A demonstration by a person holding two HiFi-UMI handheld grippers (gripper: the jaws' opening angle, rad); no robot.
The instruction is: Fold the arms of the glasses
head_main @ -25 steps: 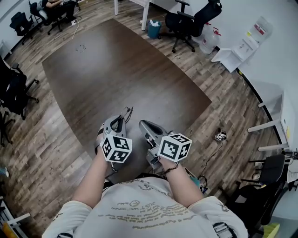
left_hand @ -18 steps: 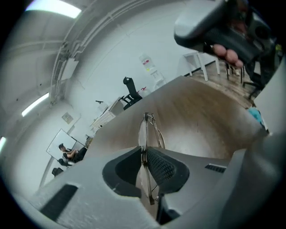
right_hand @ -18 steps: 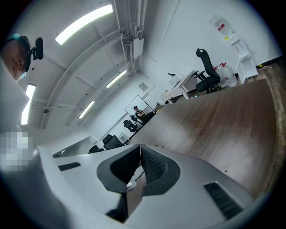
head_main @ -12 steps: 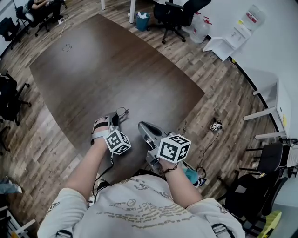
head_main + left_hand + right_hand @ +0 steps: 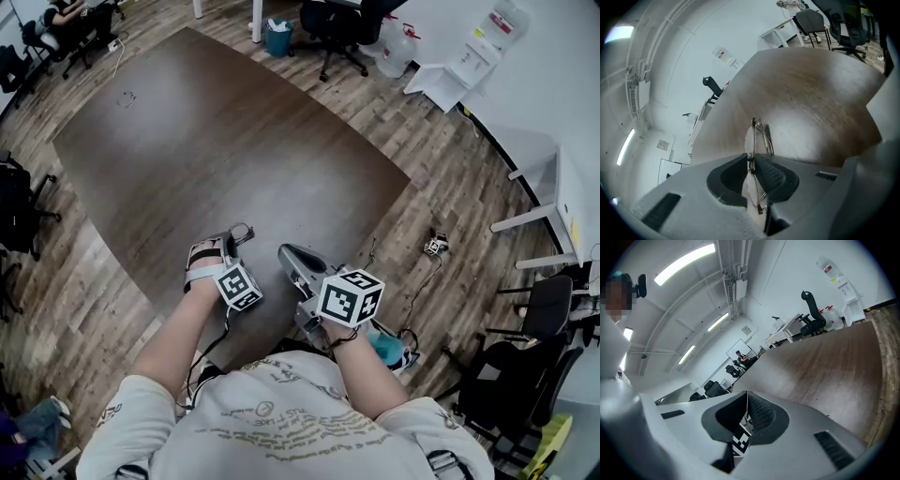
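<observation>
My left gripper (image 5: 751, 161) is clenching the glasses (image 5: 758, 136). Its two dark pads are pressing on the thin metal frame from both sides. The round lenses are sticking out in front of the jaws, and I am seeing them almost from the edge. In the head view this gripper is holding the glasses (image 5: 243, 228) low over the near end of the brown tabletop (image 5: 234, 141). I cannot tell if the frame is touching the wood. My right gripper (image 5: 746, 401) is clenched with nothing between its jaws. It is hovering just beside the left one, over the same end of the tabletop. Past the far end, an office chair (image 5: 328, 21) and a teal bin (image 5: 277, 37) are standing on the wooden floor (image 5: 450, 159).
</observation>
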